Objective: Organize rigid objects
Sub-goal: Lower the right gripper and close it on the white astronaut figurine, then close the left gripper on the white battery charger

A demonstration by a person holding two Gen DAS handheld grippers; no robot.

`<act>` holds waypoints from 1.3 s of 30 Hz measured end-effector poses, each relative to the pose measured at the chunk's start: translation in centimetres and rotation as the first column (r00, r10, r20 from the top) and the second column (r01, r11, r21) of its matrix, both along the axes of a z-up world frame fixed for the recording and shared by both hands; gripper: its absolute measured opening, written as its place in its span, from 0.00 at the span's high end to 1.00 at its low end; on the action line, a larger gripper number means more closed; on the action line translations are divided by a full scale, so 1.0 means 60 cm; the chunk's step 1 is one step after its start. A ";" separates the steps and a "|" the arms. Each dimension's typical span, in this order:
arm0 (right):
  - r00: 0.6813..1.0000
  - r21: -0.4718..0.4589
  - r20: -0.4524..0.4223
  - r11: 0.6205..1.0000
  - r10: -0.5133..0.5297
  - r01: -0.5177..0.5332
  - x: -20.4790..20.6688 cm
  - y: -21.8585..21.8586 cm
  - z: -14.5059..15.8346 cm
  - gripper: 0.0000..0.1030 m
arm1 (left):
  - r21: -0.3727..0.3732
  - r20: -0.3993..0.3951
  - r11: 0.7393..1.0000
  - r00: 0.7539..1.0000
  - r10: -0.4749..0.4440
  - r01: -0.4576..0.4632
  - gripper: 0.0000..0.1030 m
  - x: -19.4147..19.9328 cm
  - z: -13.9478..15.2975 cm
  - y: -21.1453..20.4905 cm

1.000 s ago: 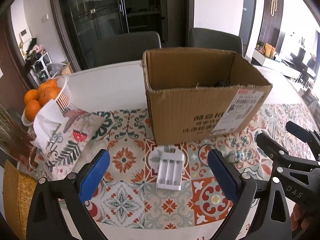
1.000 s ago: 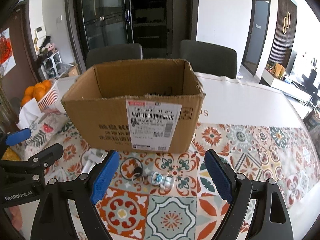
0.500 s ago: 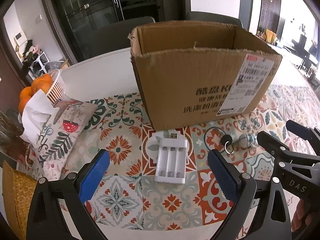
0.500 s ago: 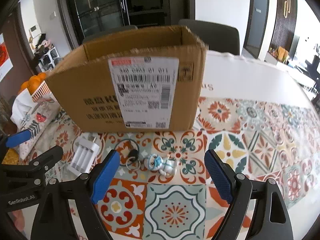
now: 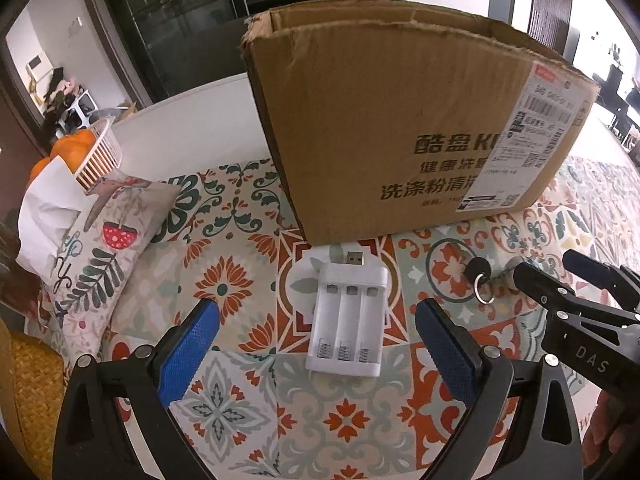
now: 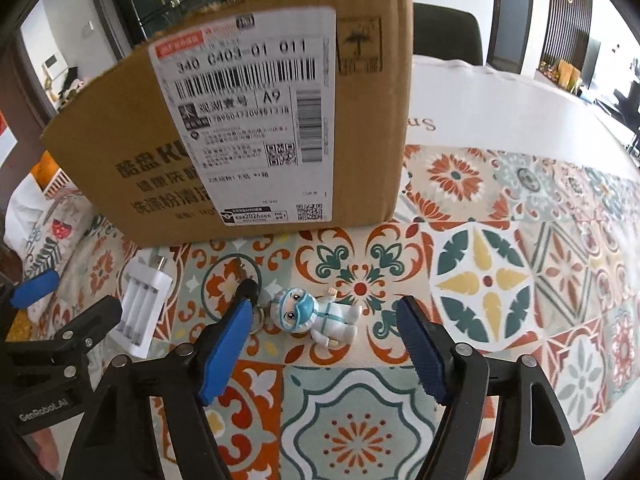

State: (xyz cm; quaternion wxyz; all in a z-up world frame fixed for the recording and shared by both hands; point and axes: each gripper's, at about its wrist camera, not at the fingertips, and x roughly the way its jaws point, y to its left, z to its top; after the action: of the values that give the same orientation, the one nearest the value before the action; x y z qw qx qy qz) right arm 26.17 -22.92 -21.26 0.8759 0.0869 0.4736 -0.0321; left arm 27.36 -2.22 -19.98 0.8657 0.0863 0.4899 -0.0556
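A white three-slot battery charger (image 5: 347, 320) with a USB plug lies on the patterned mat in front of the cardboard box (image 5: 400, 120). My left gripper (image 5: 316, 344) is open, low over the mat, with the charger between its blue pads. A small figurine keychain in a white suit and blue mask (image 6: 316, 316) lies on the mat with its ring and black fob (image 6: 248, 290). My right gripper (image 6: 324, 348) is open, with the figurine between its pads. The charger also shows in the right wrist view (image 6: 140, 306), as does the box (image 6: 256, 128).
A white basket of oranges (image 5: 86, 156) and a fabric tissue pouch (image 5: 92, 232) stand at the left. A woven yellow item (image 5: 28, 392) lies at the near left edge. Dark chairs stand behind the white table (image 6: 500, 112).
Both grippers have come down and forward toward the mat. The charger now sits between the left pads and the figurine between the right pads. Both stay open.
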 end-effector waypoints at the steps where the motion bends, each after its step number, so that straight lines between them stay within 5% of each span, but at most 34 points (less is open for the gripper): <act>1: 1.000 0.005 -0.004 1.000 0.000 0.000 0.004 0.001 -0.003 0.31 | 0.001 -0.001 1.000 1.000 0.002 -0.002 0.03 0.002 -0.003 0.001; 11: 0.999 0.052 -0.032 0.998 -0.020 0.022 0.024 0.007 -0.035 0.45 | 0.012 0.000 1.000 1.000 0.005 -0.005 0.03 0.011 -0.014 0.003; 21: 0.999 0.043 -0.016 0.999 -0.030 0.031 0.012 0.002 -0.026 0.47 | 0.001 0.009 1.000 1.000 -0.016 0.016 0.03 0.011 -0.014 0.003; 29: 0.999 0.012 0.029 0.999 -0.034 0.034 -0.008 0.023 0.007 0.47 | -0.098 -0.020 0.993 0.997 -0.073 0.071 0.05 0.023 -0.019 0.005; 39: 0.998 0.005 0.013 0.998 -0.059 0.059 -0.007 0.027 -0.003 0.47 | -0.084 -0.059 0.989 0.990 -0.130 0.125 0.31 0.061 -0.066 -0.022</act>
State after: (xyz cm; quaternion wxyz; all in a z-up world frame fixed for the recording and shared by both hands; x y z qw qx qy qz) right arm 25.75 -21.33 -21.41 0.8773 0.1030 0.4653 -0.0561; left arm 31.04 -3.53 -23.93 0.8469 0.0808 0.5083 -0.1335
